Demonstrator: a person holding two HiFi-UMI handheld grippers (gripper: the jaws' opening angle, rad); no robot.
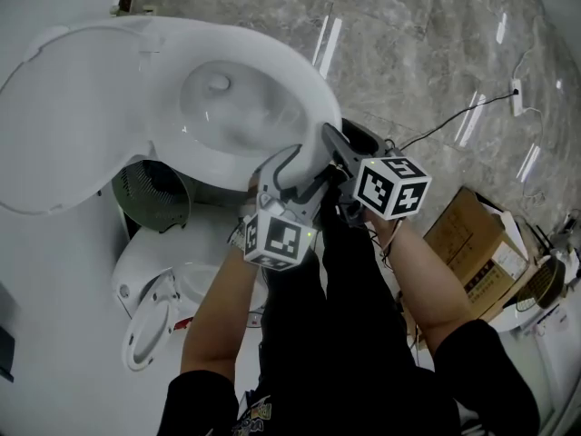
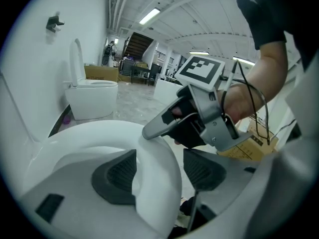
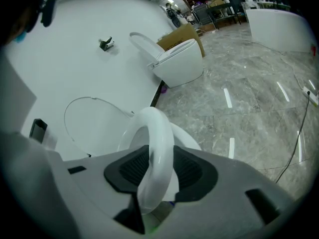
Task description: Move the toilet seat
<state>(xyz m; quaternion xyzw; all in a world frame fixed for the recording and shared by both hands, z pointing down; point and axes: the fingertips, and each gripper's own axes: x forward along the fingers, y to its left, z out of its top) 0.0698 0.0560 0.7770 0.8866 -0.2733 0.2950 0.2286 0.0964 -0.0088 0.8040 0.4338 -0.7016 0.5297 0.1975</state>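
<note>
Over the bowl (image 1: 218,98) on the head view, both claws crowd the front edge of the toilet seat (image 1: 304,89). The left claw (image 1: 289,166) sits just beside the right claw (image 1: 332,145), and the lid (image 1: 54,125) is thrown back behind. My first worry is that two claws this close can knock each other if I swing either one.

On the left gripper view, the left claw stands released, jaws wide, with the seat's rim running between them. One pad (image 2: 117,176) lies close against the rim and the other is clear of it. It carries nothing, so a careless move may hook the rim or bump the right claw, whose tip touches the same stretch of rim.

On the right gripper view, the right claw is clenched on the toilet seat, with a pad on either side of the ring, which seems tilted up off the bowl. I judge this to be the only hold. The plastic looks glossy and rounded, so the grip could slide off, and the seat would then drop and slam down. A sideways pull could also twist the seat in the pads.
</note>
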